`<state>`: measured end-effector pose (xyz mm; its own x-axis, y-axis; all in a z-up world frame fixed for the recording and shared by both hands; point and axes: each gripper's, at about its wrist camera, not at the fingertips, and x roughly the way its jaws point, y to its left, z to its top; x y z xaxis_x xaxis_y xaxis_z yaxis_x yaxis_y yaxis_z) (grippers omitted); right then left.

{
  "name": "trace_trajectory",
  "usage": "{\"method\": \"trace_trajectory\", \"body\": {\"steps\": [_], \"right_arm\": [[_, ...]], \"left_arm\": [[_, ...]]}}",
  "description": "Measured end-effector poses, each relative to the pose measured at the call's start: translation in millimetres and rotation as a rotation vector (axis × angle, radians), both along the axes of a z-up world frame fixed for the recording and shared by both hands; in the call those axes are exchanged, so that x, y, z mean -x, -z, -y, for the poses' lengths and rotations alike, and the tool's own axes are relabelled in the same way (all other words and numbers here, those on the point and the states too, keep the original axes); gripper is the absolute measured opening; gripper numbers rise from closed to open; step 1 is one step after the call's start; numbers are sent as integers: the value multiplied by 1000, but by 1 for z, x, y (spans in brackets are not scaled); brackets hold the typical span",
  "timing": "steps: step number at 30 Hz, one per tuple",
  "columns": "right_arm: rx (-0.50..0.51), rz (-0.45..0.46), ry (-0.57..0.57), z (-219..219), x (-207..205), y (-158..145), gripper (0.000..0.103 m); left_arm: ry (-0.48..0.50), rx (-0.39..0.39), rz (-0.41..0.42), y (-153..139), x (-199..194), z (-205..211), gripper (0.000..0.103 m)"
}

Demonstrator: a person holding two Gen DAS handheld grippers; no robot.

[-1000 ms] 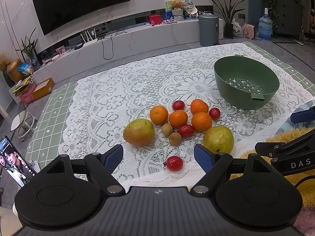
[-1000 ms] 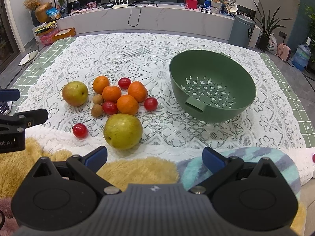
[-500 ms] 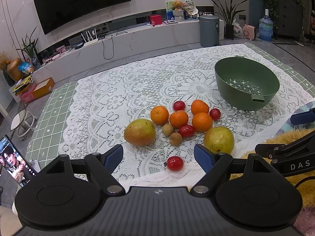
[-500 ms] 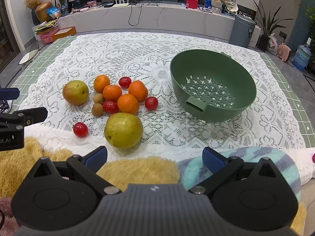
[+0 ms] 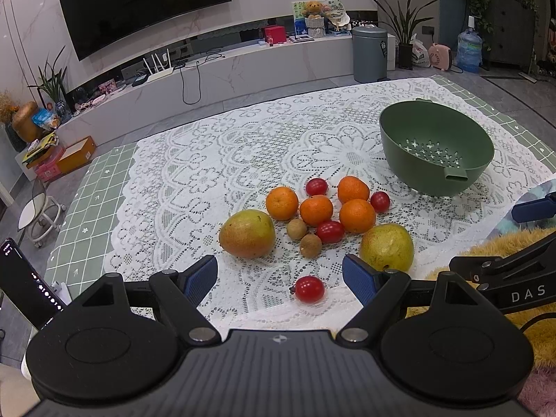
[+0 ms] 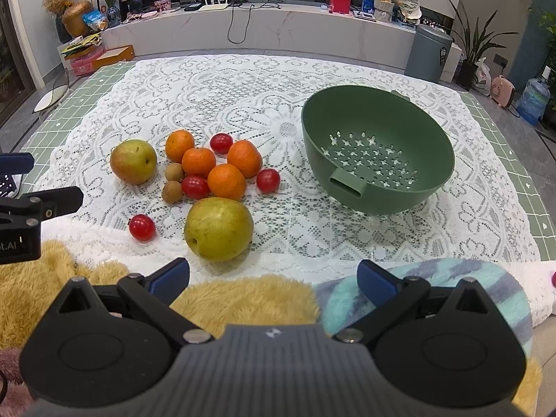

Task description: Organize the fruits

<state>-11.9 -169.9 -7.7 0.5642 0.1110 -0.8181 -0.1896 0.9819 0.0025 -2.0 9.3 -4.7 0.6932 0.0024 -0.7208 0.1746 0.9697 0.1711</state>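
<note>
Fruit lies bunched on the lace tablecloth: several oranges (image 5: 316,210), several cherry tomatoes, two small brown longans (image 5: 310,245) and two yellow-green pears (image 5: 247,233) (image 5: 386,247). One tomato (image 5: 309,289) lies apart, nearest the table edge. An empty green colander bowl (image 5: 479,146) stands to the right of the fruit, tilted. My left gripper (image 5: 279,278) is open, hovering just short of the lone tomato. In the right wrist view the near pear (image 6: 219,228) sits ahead and left of my open right gripper (image 6: 272,274); the colander (image 6: 434,132) is ahead to the right.
A yellow fluffy cloth (image 6: 243,295) and a teal striped cloth (image 6: 451,278) lie at the near table edge under the right gripper. A phone (image 5: 24,278) stands at the left. Beyond the table are a TV console, a grey bin (image 5: 370,54) and plants.
Both views have shifted only slightly; the fruit and the colander lie where they were, and both grippers remain open.
</note>
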Motion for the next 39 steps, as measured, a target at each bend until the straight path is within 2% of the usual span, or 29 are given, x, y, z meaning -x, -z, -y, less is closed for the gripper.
{"method": "trace_trajectory", "body": {"steps": [7,10,14,17,19,24,26,29,33,39], "right_arm": [[-29,13,-21,0,0,3,99],[-40,56,-39,-1,1,4,99],[-64,105,-73,-8,-2,5,99],[-91,86,-70,-11,-10,8,97],[-110,59,-57,-12,-17,11,87],[-170,-25,-24,-13,-35,25,84],[-173,-40,-24,-17,-40,31,81],[-158,-45,-39,-23,-46,37,80],[-152,-49,-66,-29,-54,47,79],[-172,-72,-48,-27,-65,60,77]], "left_arm": [[-4,12,-3,0,-4,-7,94],[-19,46,-17,1,-10,-18,86],[-38,114,-35,0,-20,-34,85],[-41,138,-52,3,-28,-41,81],[-34,141,-51,5,-32,-42,80],[-38,118,-54,14,-45,-43,80],[-47,111,-62,19,-51,-44,76],[-47,104,-66,24,-60,-46,72],[-47,100,-63,32,-71,-47,72],[-45,121,-70,44,-85,-49,75]]}}
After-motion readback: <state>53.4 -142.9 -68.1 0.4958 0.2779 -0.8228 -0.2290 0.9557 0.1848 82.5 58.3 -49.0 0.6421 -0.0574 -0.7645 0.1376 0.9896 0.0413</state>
